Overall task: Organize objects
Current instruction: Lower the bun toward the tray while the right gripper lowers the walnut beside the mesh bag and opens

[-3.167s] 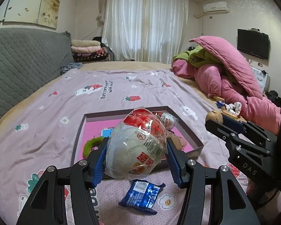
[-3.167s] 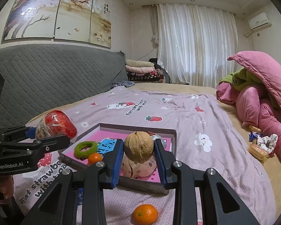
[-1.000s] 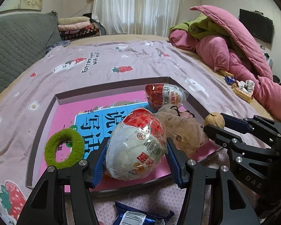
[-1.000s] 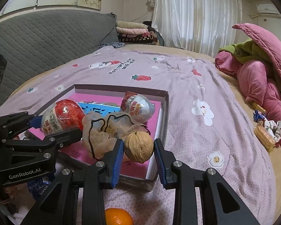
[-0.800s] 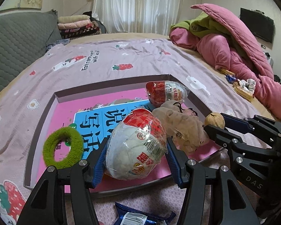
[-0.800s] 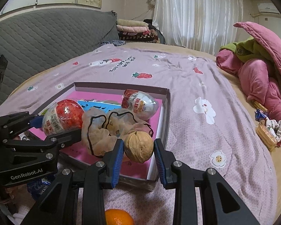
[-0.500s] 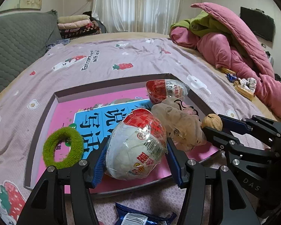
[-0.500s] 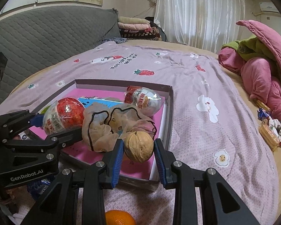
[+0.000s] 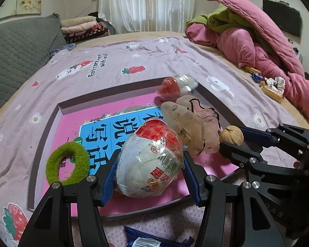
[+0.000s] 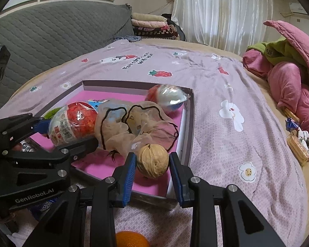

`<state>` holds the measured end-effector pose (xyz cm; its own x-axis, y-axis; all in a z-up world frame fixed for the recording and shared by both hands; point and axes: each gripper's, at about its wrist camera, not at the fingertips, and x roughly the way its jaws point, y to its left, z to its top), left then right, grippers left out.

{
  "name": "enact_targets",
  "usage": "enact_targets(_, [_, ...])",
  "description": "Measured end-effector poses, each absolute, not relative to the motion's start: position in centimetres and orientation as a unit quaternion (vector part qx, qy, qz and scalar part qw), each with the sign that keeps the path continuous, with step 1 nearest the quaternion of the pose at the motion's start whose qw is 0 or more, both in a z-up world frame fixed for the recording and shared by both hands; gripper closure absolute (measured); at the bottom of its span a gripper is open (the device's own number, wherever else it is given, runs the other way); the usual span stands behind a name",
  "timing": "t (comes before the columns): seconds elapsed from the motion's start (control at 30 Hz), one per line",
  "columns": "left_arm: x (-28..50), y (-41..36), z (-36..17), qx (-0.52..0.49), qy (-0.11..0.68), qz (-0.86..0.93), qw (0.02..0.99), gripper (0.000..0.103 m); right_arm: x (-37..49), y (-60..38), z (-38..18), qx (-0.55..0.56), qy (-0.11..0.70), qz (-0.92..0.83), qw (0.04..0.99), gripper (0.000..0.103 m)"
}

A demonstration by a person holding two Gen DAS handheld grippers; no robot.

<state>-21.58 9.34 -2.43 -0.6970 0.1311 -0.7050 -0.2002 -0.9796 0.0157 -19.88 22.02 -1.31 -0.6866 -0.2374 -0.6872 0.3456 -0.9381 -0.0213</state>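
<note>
Bed: both grippers now hover lower over the tray (image 9: 43,132), left gripper (image 9: 149,180) clamped on egg (image 9: 152,160), right gripper (image 10: 152,171) on walnut (image 10: 152,160); release comes next.

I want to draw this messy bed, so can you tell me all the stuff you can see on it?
Tray: one, grey rim, pink inside, on the bedspread.
Wrapped toy egg: two, red and white; one in the left gripper, the other at the tray's far corner.
Walnut: one, tan, in the right gripper over the tray.
Mesh pouch: one, beige, in the tray.
Fuzzy ring: one, green, in the tray.
Booklet: one, blue, flat in the tray.
Orange: one, in front of the tray.
Blue packet: one, in front of the tray.
Quilts: pink and green, heaped at right.
Left gripper: black, blue pads.
Right gripper: the same.
</note>
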Motion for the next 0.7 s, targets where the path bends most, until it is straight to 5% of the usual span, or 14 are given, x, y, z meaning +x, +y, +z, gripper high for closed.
enact_targets(0.7, [-22.3,10.0,-3.1,-0.403,0.043,0.909,0.100,0.043,-19.6,23.2,-0.6,0.363,0.049,-0.918,0.154,0.069])
